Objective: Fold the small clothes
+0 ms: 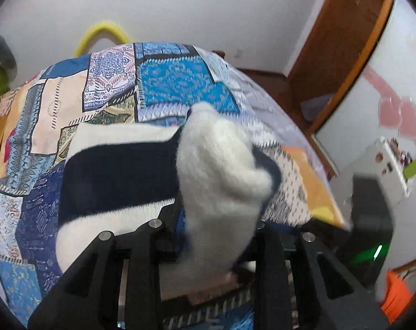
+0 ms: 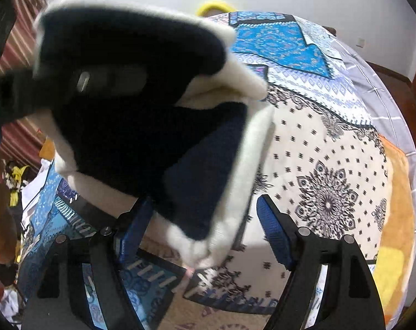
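**Striped knit garment lifted over the bed**

The navy-and-white knit garment point(image 1: 120, 181) lies partly on the patchwork bedspread point(image 1: 164, 82) and is partly raised. In the left wrist view its navy band runs side to side across the picture, so the long axis lies crosswise to the gripper. A white corner of it bunches upward in the middle of the frame, down into the left gripper point(image 1: 216, 250). Its jaws stand close together on this white fold and pinch it.

The right wrist view shows what the left does not: the garment point(image 2: 164, 126) hangs tilted, high at the upper left and tapering to a white corner at the lower middle, so here the long axis slants from upper left to lower right. That low corner dangles between the blue-padded fingers point(image 2: 274, 233) of the right gripper point(image 2: 202, 233), whose jaws stand wide apart; the pads do not press the cloth. A blurred black gripper part shows at the upper left, against the navy band.

Only the left view shows the wooden door frame point(image 1: 345, 55) and the yellow curved object point(image 1: 103, 33) behind the bed.
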{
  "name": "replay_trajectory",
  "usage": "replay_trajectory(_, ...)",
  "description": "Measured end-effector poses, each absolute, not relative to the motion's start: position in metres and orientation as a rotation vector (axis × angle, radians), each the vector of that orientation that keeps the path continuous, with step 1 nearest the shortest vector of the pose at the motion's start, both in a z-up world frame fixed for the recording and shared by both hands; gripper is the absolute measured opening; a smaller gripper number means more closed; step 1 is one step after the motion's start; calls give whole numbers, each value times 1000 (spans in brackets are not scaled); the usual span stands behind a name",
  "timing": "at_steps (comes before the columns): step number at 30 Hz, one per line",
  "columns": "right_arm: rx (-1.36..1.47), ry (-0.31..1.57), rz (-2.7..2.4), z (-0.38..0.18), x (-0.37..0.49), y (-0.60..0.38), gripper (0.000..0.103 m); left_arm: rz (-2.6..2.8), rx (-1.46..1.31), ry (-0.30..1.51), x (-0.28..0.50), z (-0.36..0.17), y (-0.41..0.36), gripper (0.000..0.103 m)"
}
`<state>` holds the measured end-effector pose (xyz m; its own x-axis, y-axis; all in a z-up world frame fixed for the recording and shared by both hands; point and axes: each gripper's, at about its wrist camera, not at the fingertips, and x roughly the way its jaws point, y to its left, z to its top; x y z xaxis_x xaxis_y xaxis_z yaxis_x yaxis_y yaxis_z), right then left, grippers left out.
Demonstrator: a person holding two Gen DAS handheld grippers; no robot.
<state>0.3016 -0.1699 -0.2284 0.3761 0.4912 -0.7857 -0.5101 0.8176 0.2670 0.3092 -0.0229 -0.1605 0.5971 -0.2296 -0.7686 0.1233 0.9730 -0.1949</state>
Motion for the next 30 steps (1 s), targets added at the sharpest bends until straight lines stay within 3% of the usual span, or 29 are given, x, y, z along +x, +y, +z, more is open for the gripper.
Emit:
replay_trajectory(6,-14,986,615,-221,297,-185,76,-244,-81,890,283,-157,-34,50)
replay_trajectory(10,26,964,598,-207,287,-200,76,-255,-70,883,271,-149,-33,57)
replay_trajectory(12,53,951,594,-198,283,-207,76,-236,-85,875,266,-145,-26,65)
replay_trajectory(17,90,913,612,-175,277,-214,76,-177,-58,846,255,-140,-2,71)
replay_trajectory(30,87,860,686,-150,280,-177,76,-53,-141,964,222,-187,78,72)
